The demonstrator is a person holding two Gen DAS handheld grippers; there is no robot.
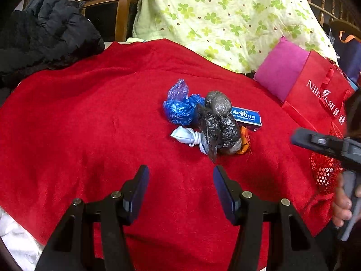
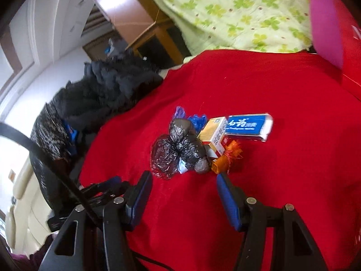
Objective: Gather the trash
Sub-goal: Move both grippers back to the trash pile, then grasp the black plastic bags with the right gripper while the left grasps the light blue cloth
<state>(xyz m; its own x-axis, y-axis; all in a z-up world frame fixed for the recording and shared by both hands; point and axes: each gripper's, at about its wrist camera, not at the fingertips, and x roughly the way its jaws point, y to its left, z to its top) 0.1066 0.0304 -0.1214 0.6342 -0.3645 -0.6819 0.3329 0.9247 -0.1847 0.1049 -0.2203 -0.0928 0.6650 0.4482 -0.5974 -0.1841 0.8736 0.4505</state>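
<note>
Spread left gripper (image 1: 180,174), red cloth (image 1: 90,124), trash pile (image 1: 212,119), black jacket (image 1: 49,29)

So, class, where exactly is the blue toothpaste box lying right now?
The blue toothpaste box lies on the red blanket at the far right of the trash pile, behind the crumpled black bag and beside a small yellow carton.

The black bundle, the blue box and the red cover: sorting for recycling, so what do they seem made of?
Black bundle: thin plastic film, crinkled and glossy with highlights.
Blue box: probably printed cardboard, with flat faces, sharp edges and a slight sheen.
Red cover: fabric, matte and fuzzy, like towelling or fleece.
</note>
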